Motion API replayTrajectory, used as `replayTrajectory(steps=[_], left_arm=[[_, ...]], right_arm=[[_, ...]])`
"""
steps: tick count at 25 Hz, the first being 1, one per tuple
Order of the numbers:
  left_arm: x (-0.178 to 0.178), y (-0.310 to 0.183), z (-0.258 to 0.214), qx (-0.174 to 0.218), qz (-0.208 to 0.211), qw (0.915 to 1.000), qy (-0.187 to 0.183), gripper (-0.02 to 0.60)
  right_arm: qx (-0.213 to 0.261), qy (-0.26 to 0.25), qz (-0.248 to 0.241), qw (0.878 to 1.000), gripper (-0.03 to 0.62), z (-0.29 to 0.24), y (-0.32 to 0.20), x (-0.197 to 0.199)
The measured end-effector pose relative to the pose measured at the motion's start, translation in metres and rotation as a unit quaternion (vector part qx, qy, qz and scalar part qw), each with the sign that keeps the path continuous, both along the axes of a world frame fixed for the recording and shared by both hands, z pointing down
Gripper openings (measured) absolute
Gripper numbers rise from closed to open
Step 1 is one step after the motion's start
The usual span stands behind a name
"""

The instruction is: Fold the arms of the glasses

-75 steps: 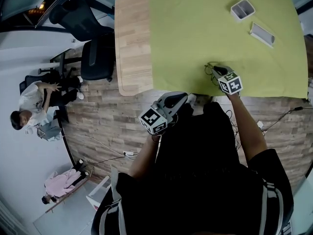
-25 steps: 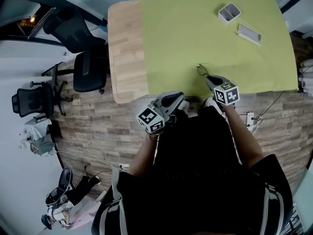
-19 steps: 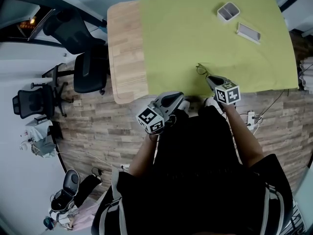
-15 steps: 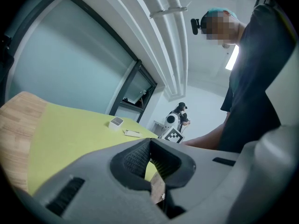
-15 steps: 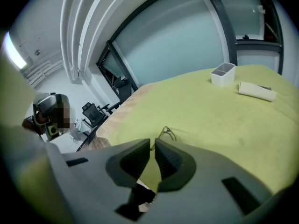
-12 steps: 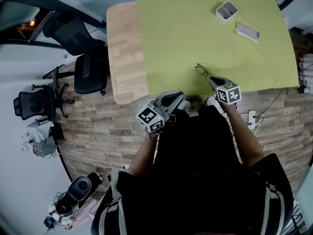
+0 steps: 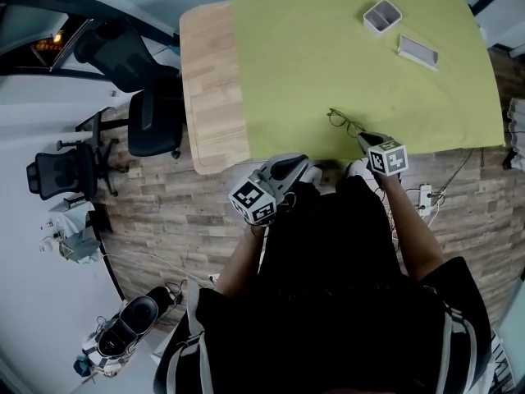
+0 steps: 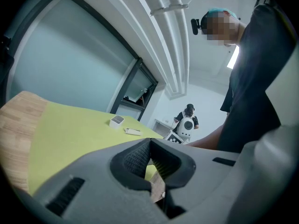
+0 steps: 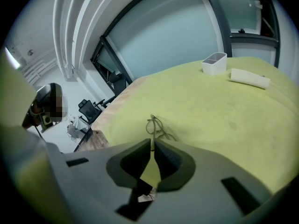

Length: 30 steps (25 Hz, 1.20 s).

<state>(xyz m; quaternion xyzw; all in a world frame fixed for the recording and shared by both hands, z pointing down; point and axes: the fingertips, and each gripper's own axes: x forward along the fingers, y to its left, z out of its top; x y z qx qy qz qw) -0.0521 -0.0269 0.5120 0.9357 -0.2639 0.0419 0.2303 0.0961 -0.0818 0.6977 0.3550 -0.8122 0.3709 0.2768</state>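
Thin-framed glasses [image 7: 344,122] lie on the green cloth [image 7: 312,48] near the table's front edge; in the right gripper view the glasses [image 9: 158,127] sit just beyond the jaws. My right gripper [image 7: 365,139] points at them from the near side, and its jaws stand closed. A thin arm of the glasses runs down into the tips of the right gripper [image 9: 153,146]. My left gripper [image 7: 305,171] hangs off the table in front of the person's body. In its own view the left gripper [image 8: 150,146] is shut, with nothing between the pads.
A small white box [image 7: 383,16] and a flat white case [image 7: 417,52] lie at the far right of the cloth. Bare wooden tabletop [image 7: 209,80] shows at the left. Office chairs [image 7: 152,109] stand left of the table. Cables [image 7: 426,195] lie on the floor.
My right gripper has drawn back toward the table's near edge and slightly right, so more of the glasses shows ahead of it. The left gripper has stayed put.
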Motion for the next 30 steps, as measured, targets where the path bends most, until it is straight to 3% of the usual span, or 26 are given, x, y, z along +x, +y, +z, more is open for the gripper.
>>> replayTrajectory(steps=[11, 22, 30], left_arm=[[0.002, -0.009, -0.001, 0.002, -0.012, 0.9999, -0.006, 0.018], [0.0, -0.011, 0.0, -0.002, -0.027, 0.9995, -0.013, 0.018], [0.0, -0.009, 0.001, -0.002, -0.025, 0.9996, -0.009, 0.018]], right_arm=[[-0.031, 0.046, -0.021, 0.998, 0.035, 0.043, 0.002, 0.015], [-0.045, 0.059, -0.041, 0.996, 0.035, 0.061, -0.003, 0.012], [-0.016, 0.045, -0.034, 0.998, 0.037, 0.048, -0.009, 0.009]])
